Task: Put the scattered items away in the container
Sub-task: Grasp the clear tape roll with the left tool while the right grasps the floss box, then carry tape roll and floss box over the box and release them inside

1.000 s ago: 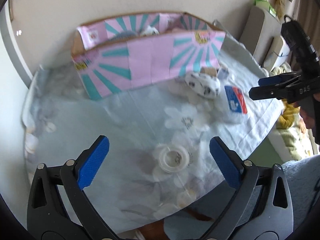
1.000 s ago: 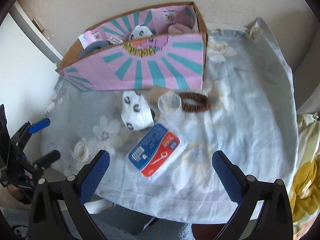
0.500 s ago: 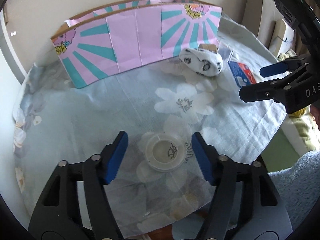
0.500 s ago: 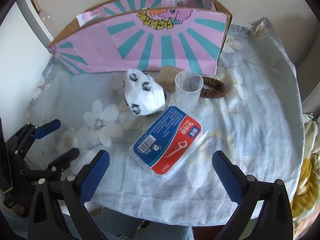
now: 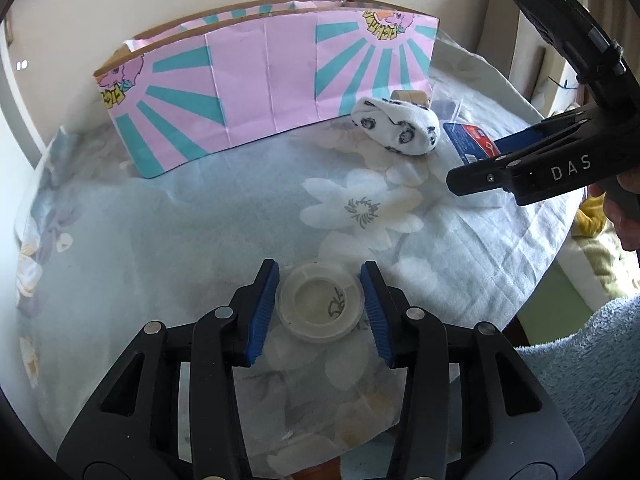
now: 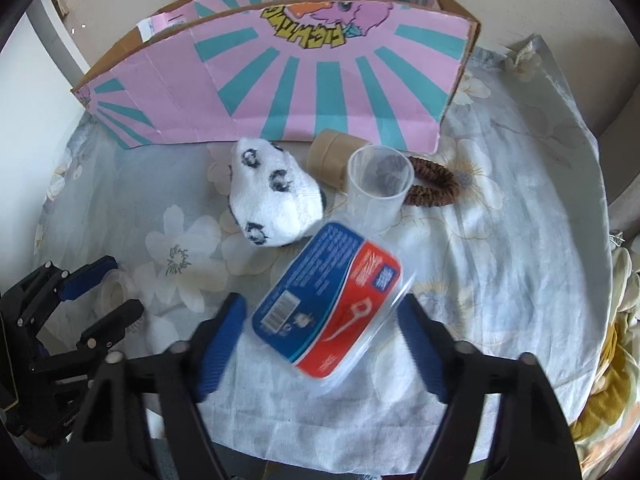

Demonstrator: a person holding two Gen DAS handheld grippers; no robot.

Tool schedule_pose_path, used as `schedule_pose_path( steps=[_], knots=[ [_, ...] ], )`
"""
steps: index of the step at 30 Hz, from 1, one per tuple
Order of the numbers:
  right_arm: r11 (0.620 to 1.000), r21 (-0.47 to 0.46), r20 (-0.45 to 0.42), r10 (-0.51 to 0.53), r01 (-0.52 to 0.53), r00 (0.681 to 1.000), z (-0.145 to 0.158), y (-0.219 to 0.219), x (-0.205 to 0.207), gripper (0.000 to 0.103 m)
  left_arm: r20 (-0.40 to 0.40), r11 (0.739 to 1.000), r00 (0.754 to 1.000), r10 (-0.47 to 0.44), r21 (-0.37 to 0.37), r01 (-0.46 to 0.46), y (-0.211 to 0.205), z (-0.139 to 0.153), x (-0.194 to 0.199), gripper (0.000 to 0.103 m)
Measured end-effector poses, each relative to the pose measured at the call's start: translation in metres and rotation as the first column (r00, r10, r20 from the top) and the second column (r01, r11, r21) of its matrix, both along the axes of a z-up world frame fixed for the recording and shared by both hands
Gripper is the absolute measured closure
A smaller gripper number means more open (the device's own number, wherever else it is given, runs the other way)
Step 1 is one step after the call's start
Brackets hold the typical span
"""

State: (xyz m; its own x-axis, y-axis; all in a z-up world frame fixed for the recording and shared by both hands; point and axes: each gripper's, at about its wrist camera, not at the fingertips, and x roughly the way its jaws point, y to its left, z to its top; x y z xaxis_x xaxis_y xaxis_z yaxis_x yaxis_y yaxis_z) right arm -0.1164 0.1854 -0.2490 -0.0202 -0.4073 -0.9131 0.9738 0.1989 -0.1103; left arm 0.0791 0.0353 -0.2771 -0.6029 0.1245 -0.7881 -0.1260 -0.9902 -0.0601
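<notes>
A clear tape roll (image 5: 320,307) lies on the floral cloth, and my left gripper (image 5: 320,312) has closed around it, both blue pads at its sides. My right gripper (image 6: 324,344) is open, its pads on either side of a blue and red floss-pick box (image 6: 328,308) without touching it. A white panda-print sock (image 6: 272,200), a cardboard tube (image 6: 326,156), a clear plastic cup (image 6: 378,188) and a brown hair tie (image 6: 434,186) lie before the pink and teal cardboard box (image 6: 280,92). The tape roll (image 6: 114,292) and left gripper (image 6: 100,288) also show in the right wrist view.
The table's cloth (image 5: 160,220) ends at a near edge below both grippers. A wall stands behind the box. Yellow fabric (image 6: 612,400) lies off the table at the right. The right gripper's body (image 5: 560,168) hangs over the table's right side.
My left gripper has dropped to the tape roll and narrowed around it. My right gripper has moved in low over the floss-pick box and narrowed somewhat.
</notes>
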Motion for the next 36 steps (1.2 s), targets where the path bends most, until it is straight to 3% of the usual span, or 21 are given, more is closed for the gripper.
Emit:
schedule_pose_path(
  steps=[4,7,8,16,23,36],
  knots=[
    [1.0,-0.007,-0.014,0.016,-0.016,1.0,0.002,0.001,0.001,0.043,0.003,1.0,1.0,0.006,0.009,-0.006,-0.001,0.0,0.0,0.064],
    [1.0,-0.006,-0.007,0.017,-0.017,1.0,0.003,0.0,-0.002,0.044,0.01,1.0,1.0,0.019,0.016,-0.02,-0.005,0.001,0.002,0.064],
    [0.97,0.0,-0.013,0.242,-0.242,0.97,0.002,0.001,-0.004,0.044,0.013,1.0,1.0,0.024,0.019,-0.024,-0.006,0.001,0.003,0.064],
    [0.968,-0.043,0.002,0.248,-0.247,0.969,0.009,0.005,-0.013,0.046,0.036,0.997,0.997,0.067,0.044,-0.069,-0.016,0.007,0.006,0.064],
    [0.973,-0.075,0.053,0.224,-0.22,0.973,0.018,0.008,-0.025,0.048,0.026,0.999,0.999,0.042,0.029,-0.043,-0.01,0.017,0.002,0.064],
    [0.969,-0.15,0.097,0.21,-0.195,0.973,0.065,0.011,-0.051,0.05,0.004,0.999,1.0,0.014,0.034,-0.014,-0.007,0.047,-0.025,0.064]
  ],
)
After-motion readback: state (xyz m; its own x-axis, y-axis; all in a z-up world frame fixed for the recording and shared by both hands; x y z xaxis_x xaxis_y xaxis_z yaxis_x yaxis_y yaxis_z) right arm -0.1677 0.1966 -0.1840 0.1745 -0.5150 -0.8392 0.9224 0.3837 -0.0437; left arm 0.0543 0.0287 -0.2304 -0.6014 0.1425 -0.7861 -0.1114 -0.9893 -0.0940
